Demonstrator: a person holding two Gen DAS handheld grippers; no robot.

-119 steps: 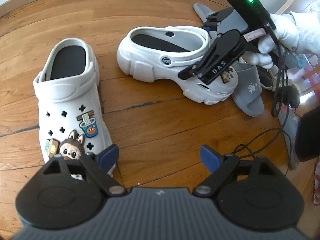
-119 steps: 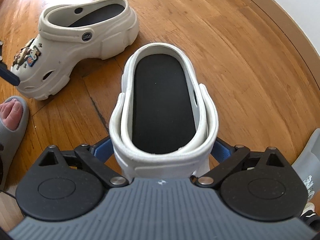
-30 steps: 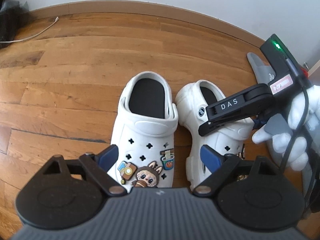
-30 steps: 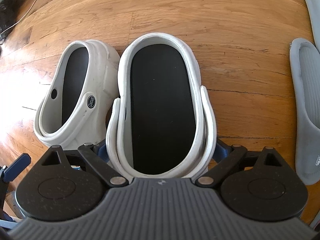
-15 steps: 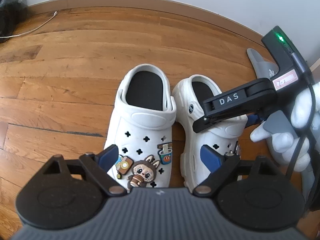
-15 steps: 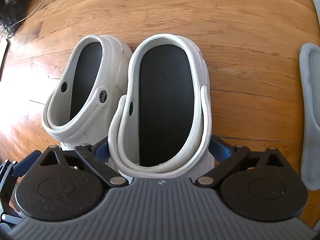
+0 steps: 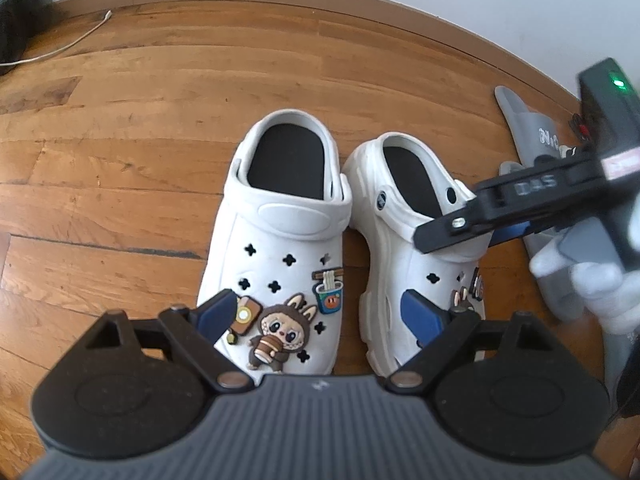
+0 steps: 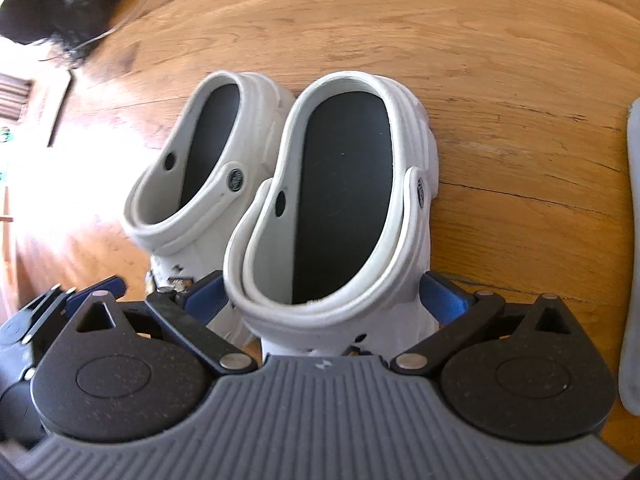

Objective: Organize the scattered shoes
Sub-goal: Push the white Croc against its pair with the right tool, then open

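Observation:
Two white clogs stand side by side on the wooden floor, heels toward the wall. The left clog [image 7: 280, 248] carries cartoon charms on its toe. My left gripper [image 7: 320, 316] hovers open over the toes, pressing on nothing. The right clog [image 8: 344, 184] lies between the pads of my right gripper [image 8: 326, 296], whose jaws are opening, with a small gap at the right pad. In the right wrist view the left clog [image 8: 200, 168] sits just beside it. One finger [image 7: 480, 216] of the right gripper crosses the right clog [image 7: 400, 248] in the left wrist view.
Grey slippers [image 7: 532, 136] lie to the right of the clogs, and one slipper's edge [image 8: 632, 240] shows at the frame's right. A white-gloved hand [image 7: 592, 288] holds the right gripper. A white cable [image 7: 72, 44] and a dark object [image 7: 20, 12] sit near the baseboard, far left.
The right clog, apart four seconds ago, now stands beside the left one. Over the last second the right gripper's pads spread away from its sides and that view tilted. The left gripper barely moved.

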